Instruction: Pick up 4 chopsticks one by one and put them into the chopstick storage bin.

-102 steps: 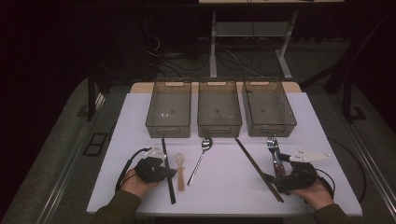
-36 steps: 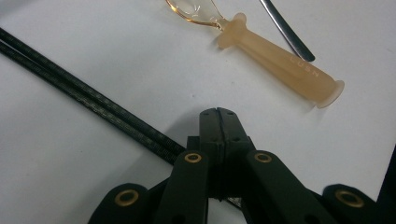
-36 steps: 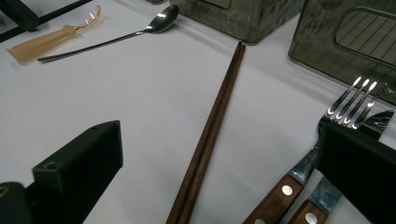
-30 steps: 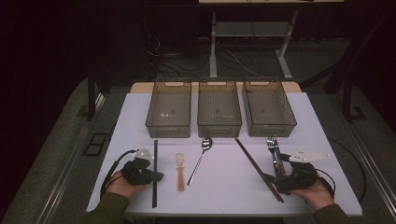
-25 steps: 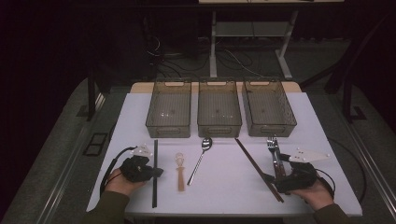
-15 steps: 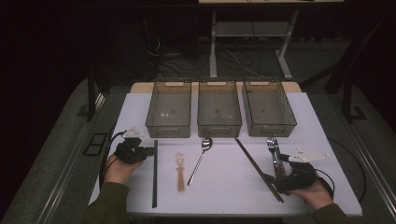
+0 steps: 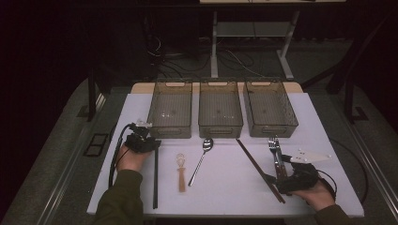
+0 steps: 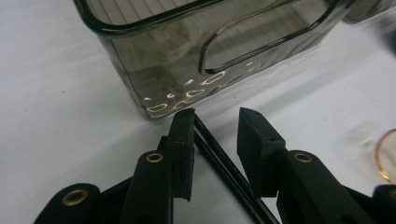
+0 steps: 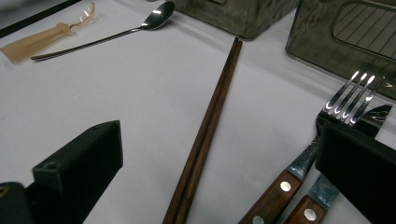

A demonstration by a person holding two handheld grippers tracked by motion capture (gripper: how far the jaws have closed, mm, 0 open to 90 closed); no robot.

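left gripper (image 7: 149,144): jaws apart, straddling the top end of the black chopsticks, sitting just in front of the left bin's near-left corner. Not clamped on anything as far as I can see; in the left gripper view (image 8: 215,140) there's a clear gap on the right-hand jaw side, while the left-hand jaw looks right up against the sticks.
black chopsticks (image 7: 155,178): lying flat on the table, running from just in front of the left bin (image 7: 170,110) straight back toward the person. In the left gripper view (image 8: 224,165) they pass between the jaws.
clear plastic spoon (image 7: 181,172): in front of the left bin too, just right of the black pair.
metal spoon (image 7: 201,161): angled, bowl near the middle bin (image 7: 220,108).
brown chopsticks (image 7: 259,169): diagonal, well right of the left bin, starting below the right bin (image 7: 270,108).
forks (image 7: 275,152): two with wooden handles, side by side, right of the brown pair.
right gripper (image 7: 278,180): farthest from the left bin, resting on the table (image 7: 225,187), jaws wide open with the brown chopsticks (image 9: 205,135) and fork handles (image 9: 327,140) lying between them, nothing held.
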